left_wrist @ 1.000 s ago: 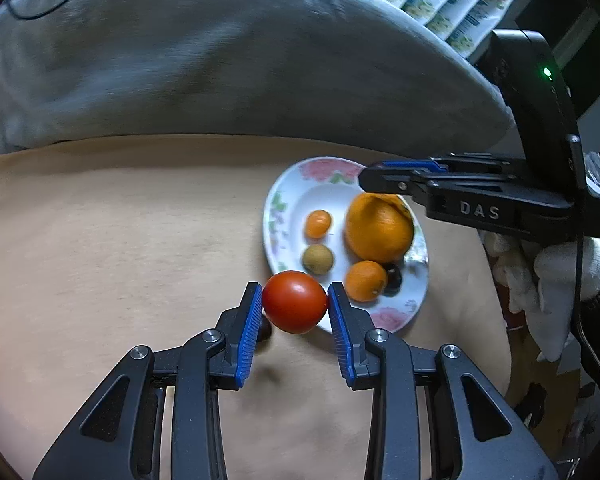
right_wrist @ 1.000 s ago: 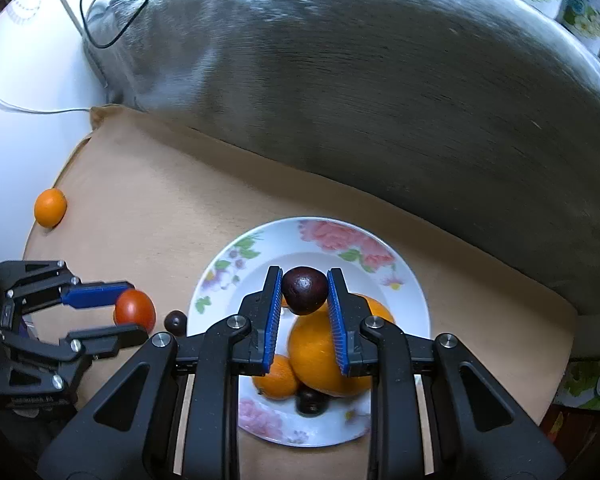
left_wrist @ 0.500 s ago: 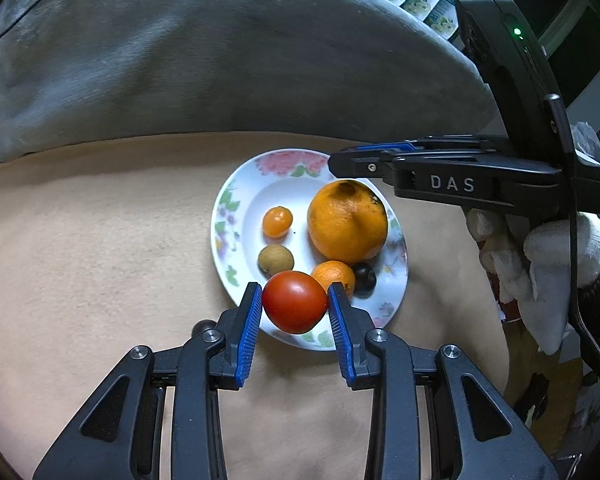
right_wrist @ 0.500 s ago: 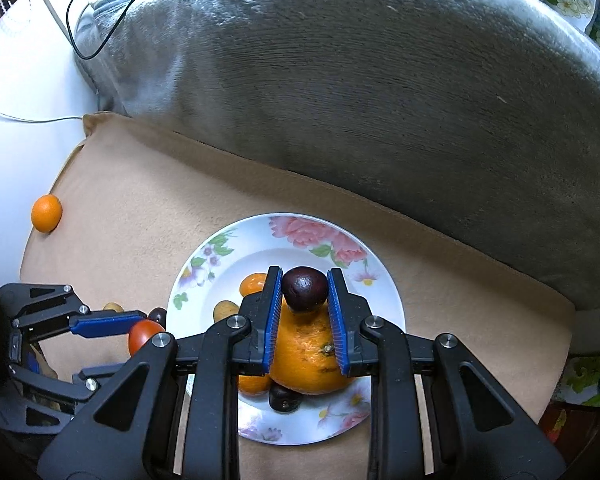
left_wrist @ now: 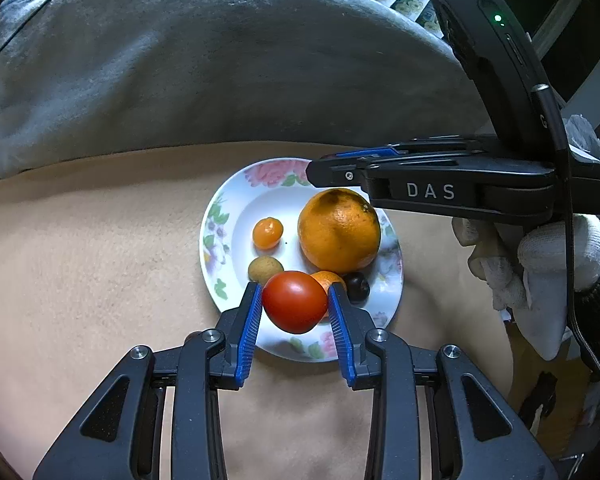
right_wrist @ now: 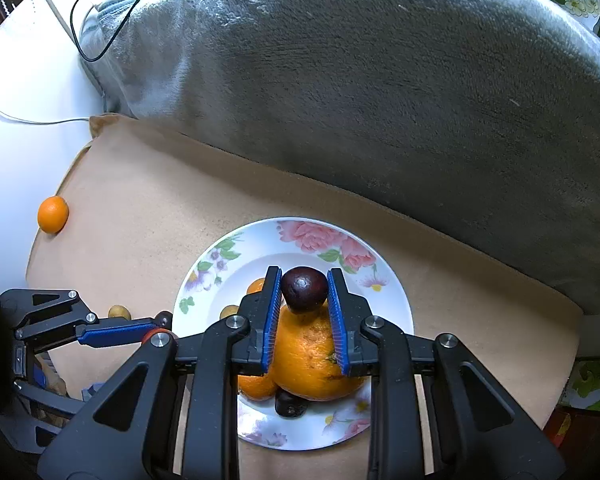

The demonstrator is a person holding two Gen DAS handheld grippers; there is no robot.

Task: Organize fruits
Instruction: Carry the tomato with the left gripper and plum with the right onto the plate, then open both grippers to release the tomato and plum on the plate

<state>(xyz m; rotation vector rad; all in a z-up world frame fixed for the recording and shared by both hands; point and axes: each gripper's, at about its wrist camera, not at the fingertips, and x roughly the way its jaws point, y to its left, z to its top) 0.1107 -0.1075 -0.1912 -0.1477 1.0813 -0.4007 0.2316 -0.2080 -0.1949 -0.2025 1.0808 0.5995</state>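
I'm gripping the tomato in my left gripper and a dark fruit in my right gripper, both hovering over the plate for dropping.

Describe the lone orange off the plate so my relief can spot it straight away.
Start at the floral plate on the tan cloth. Look across the cloth to its far left edge, by the white surface. The small orange lies there alone, apart from the plate's fruit and from both claws.
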